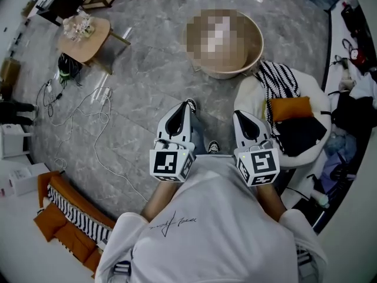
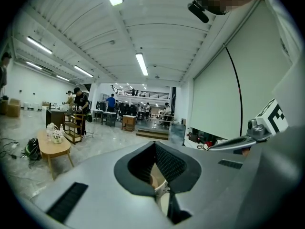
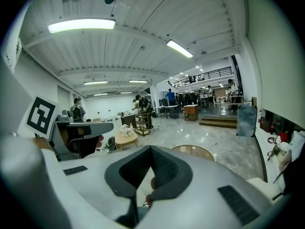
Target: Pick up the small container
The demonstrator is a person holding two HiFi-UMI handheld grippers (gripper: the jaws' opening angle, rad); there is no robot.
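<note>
- Bright, even indoor light from ceiling tube lamps (image 2: 141,64); shadows faint.
- Soft glare on polished floor (image 3: 214,140).
- Heavy fisheye bend + dark vignette at corners, all 3 views.
- Close foreground in both gripper views out of focus; bkgd sharper.

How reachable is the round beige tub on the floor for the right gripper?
Probably not yet. The right gripper is held close to the body, jaws shut; the round beige tub sits ahead, with only bare floor between.
</note>
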